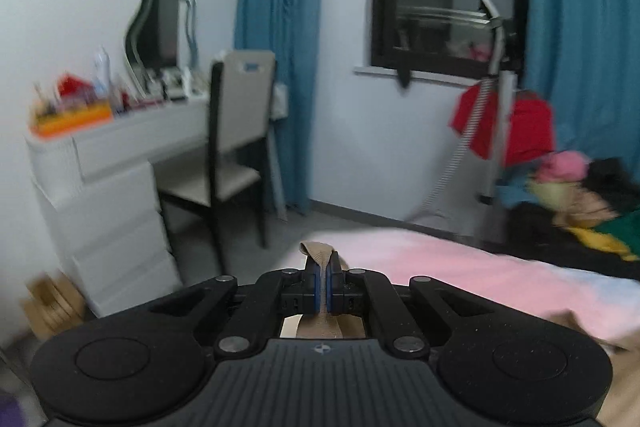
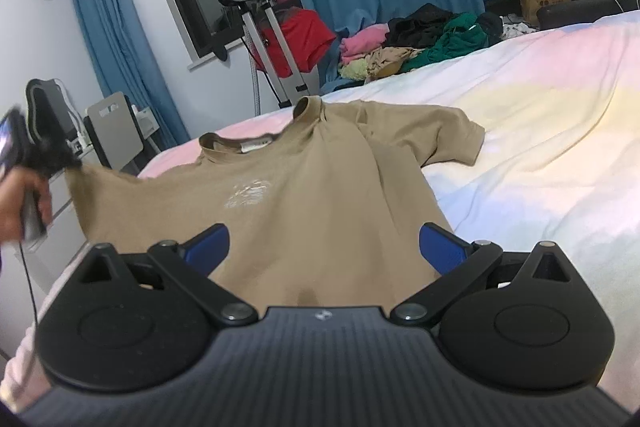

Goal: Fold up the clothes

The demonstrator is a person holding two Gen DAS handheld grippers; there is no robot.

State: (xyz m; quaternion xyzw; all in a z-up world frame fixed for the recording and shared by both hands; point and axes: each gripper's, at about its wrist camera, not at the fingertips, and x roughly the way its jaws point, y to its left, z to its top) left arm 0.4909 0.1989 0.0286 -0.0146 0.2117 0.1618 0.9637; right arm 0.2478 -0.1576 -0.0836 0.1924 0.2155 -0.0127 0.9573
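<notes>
A tan T-shirt (image 2: 320,187) lies front up on the pastel bedspread (image 2: 540,147), collar toward the far edge, its right sleeve spread flat. My left gripper (image 1: 324,283) is shut on a fold of the tan fabric (image 1: 318,253). In the right wrist view that same gripper (image 2: 60,155) is at the far left, held by a hand (image 2: 20,195), lifting the shirt's left sleeve off the bed. My right gripper (image 2: 324,247) stands open above the shirt's lower part, its blue pads (image 2: 440,247) wide apart with nothing between them.
A pile of mixed clothes (image 2: 420,43) lies at the far side of the bed. A garment steamer stand (image 2: 272,39) with a red shirt (image 2: 300,35) stands by the window. A white dresser (image 1: 120,187) and chair (image 1: 236,139) sit beyond the bed's left edge.
</notes>
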